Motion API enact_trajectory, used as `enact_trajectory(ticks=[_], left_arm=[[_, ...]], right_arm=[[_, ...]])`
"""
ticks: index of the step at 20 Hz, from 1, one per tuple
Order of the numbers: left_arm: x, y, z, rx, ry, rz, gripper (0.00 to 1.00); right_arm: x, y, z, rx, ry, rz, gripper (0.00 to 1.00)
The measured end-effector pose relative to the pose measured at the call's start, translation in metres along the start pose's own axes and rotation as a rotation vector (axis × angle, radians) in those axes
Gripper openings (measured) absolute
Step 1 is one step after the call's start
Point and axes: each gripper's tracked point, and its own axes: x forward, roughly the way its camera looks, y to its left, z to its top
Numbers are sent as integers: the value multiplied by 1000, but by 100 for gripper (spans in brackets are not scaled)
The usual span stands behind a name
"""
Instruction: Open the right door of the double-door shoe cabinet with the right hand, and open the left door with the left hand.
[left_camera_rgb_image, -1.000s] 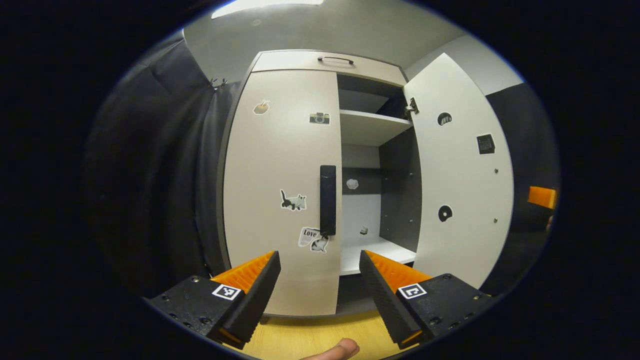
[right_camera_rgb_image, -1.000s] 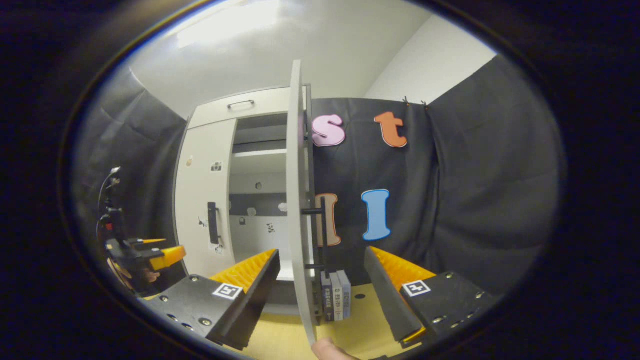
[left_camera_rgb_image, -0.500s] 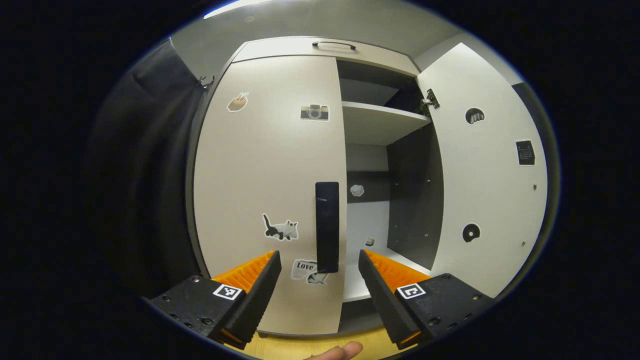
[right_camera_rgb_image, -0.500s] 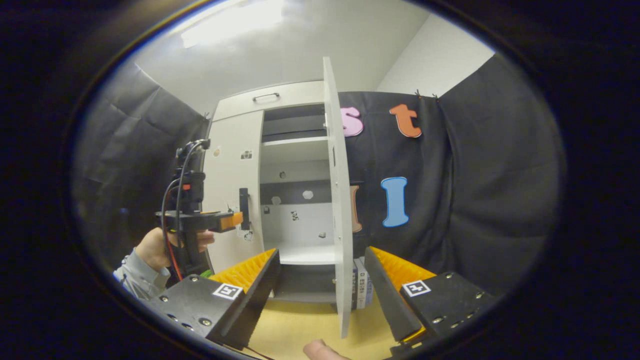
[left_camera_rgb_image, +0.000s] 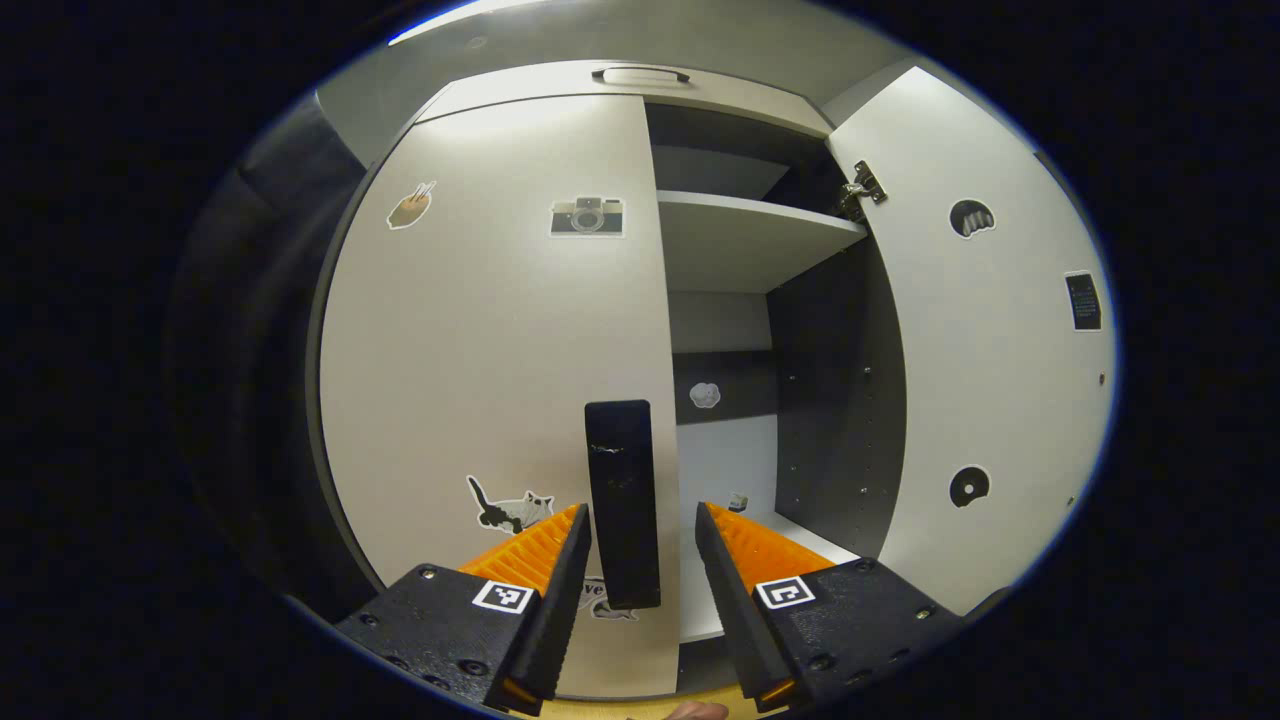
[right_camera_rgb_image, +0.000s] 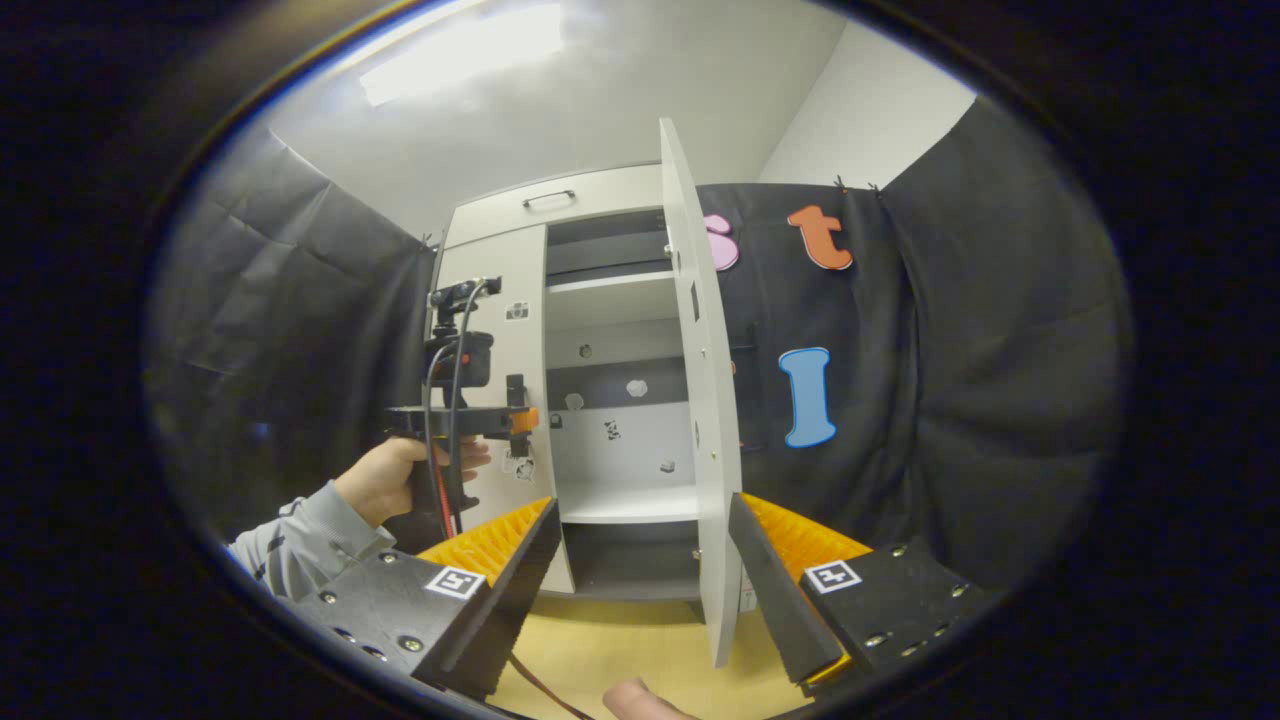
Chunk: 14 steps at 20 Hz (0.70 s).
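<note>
One door is done and one is left: the right door (left_camera_rgb_image: 985, 330) stands swung wide, while the left door (left_camera_rgb_image: 490, 390) lies flush against the shoe cabinet (right_camera_rgb_image: 600, 215). Your left claw (left_camera_rgb_image: 640, 560) is open, its fingers straddling the lower part of the dark vertical handle (left_camera_rgb_image: 622, 500) without yet pressing it, as far as I can judge. Push forward a little more so the bar sits deep between the pads, then close squarely on it; a grip near the tips would likely slip once you pull. Draw back along an arc around the hinges on the door's far left edge, letting your wrist turn with the panel instead of tugging straight out. Your right claw (right_camera_rgb_image: 640, 560) hangs open and empty, clear of the right door's edge; leave it there.
</note>
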Motion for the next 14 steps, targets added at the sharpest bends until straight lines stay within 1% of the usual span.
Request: enact_trajectory(ticks=[1, 2, 3, 4, 5, 6, 8, 11, 14], left_arm=[[6, 5, -5, 9, 15, 14, 57], [10, 7, -11, 15, 40, 13, 51], [12, 8, -15, 13, 60, 13, 38], [14, 6, -9, 18, 18, 5, 37], [15, 6, -11, 17, 26, 4, 37], [13, 7, -11, 6, 22, 6, 35], [14, 8, -12, -9, 34, 12, 34], [15, 8, -13, -6, 50, 10, 30], [13, 7, -14, -24, 47, -5, 30]], right_arm=[[-2, 1, 0, -3, -1, 2, 100], [-2, 3, 0, -8, -1, 3, 100], [-4, 2, -1, -12, -4, 1, 100], [-4, 0, -2, -14, -6, -5, 97], [-5, -1, -4, -12, -6, -10, 97], [-5, 1, -5, -10, -3, -7, 100], [-5, 4, -9, 3, 7, 0, 100], [-7, 4, -10, 19, 15, 4, 100], [-6, 7, -8, 16, 9, 8, 100]])
